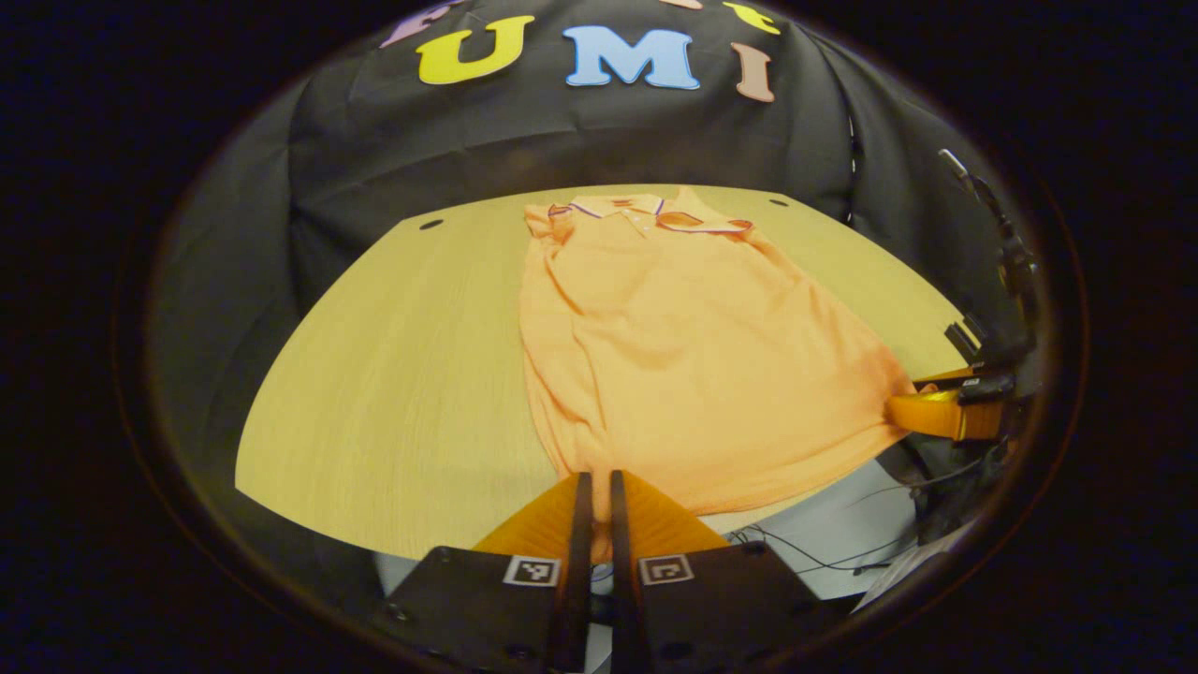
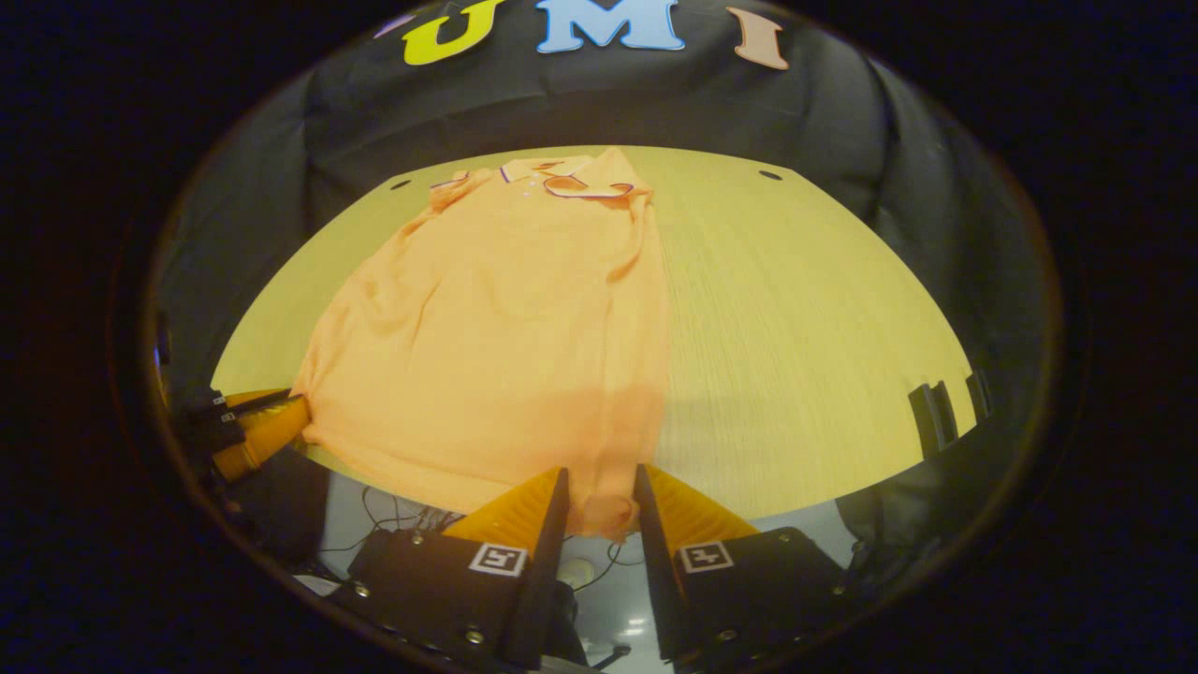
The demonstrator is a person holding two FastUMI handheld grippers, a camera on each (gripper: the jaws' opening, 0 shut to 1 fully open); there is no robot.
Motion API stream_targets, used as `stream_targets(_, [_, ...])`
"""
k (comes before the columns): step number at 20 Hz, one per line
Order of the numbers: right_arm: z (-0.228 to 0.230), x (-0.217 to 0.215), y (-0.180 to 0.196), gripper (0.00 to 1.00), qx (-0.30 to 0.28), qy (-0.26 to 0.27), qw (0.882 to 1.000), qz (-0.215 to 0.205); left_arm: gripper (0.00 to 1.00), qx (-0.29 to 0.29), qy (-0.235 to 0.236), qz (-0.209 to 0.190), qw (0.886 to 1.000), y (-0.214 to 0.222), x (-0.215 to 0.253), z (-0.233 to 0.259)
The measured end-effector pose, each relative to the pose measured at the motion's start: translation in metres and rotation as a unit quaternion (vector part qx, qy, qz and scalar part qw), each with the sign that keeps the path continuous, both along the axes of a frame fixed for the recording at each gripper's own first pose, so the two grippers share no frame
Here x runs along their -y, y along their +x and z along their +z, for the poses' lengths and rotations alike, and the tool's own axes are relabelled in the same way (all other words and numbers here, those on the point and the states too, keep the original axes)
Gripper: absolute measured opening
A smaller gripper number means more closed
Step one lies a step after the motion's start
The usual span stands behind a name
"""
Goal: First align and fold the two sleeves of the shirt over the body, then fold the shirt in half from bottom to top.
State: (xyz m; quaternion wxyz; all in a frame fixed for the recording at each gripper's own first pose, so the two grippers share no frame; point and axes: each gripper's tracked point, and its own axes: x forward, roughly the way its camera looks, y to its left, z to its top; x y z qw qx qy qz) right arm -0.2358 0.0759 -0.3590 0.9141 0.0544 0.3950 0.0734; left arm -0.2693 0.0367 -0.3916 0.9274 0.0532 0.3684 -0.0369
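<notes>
Orange shirt (image 1: pixel 683 356) flat on the wooden table (image 1: pixel 393 393), sleeves folded in, collar toward the far edge. Left gripper (image 1: pixel 595 487) pinched nearly closed on the hem's near corner; right gripper (image 2: pixel 601 487) narrowly parted around the other hem corner, contact unclear. Cables (image 1: pixel 805 548) below the near table edge.

My table (image 1: pixel 393 374) is pale wood with 2 small dark holes near its far edge. On it lies 1 orange shirt (image 1: pixel 674 346), flat, collar far, hem at the near edge.

shirt (image 1: pixel 674 346) on table (image 1: pixel 402 393), grippers at hem
</notes>
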Motion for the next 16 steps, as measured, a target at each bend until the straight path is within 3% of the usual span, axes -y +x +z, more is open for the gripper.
stream_targets(1, [-0.001,-0.001,0.000,0.26,-0.001,0.003,1.000,0.003,0.12,0.000,0.004,-0.001,1.000,-0.001,0.001,-0.001])
stream_targets(2, [-0.002,0.002,-0.001,0.26,0.000,-0.002,1.000,0.001,0.12,0.004,0.002,0.005,1.000,0.002,0.000,0.002])
stream_targets(4, [-0.001,0.000,0.001,0.05,-0.007,0.026,1.000,-0.002,0.06,0.000,-0.012,0.017,1.000,0.003,-0.003,0.002])
stream_targets(10, [0.052,0.022,0.016,0.05,0.049,0.033,0.998,0.002,0.06,0.038,-0.010,0.046,0.998,0.015,-0.020,0.048])
stream_targets(16, [0.106,0.027,0.048,0.05,0.094,0.048,0.994,0.001,0.06,0.088,-0.008,0.036,0.995,0.049,-0.007,0.099])
